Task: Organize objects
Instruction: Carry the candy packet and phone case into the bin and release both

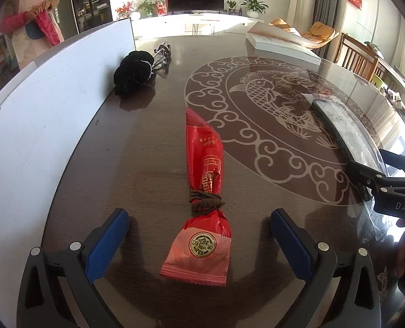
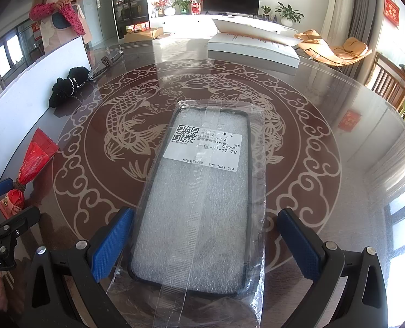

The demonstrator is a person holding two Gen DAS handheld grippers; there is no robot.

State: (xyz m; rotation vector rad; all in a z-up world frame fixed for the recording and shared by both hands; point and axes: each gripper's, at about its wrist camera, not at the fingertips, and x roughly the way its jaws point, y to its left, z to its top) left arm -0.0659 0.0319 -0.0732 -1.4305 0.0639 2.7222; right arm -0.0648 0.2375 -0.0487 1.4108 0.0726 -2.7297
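Spanning both views, the round table (image 2: 352,142) is laid with items spaced apart for sorting. At centre frame the bagged phone case (image 2: 202,191) lies untouched between the spread right gripper (image 2: 205,243). The red snack packet (image 1: 202,205) lies likewise unpinched within the wide-open left gripper (image 1: 199,243).

A bagged phone case (image 2: 202,199) is seen lying on the tabletop (image 2: 325,125) between the parted right tongs (image 2: 202,248); left of the case are seen a red snack packet (image 2: 30,164) and, farther off, a black cloth (image 2: 65,86)
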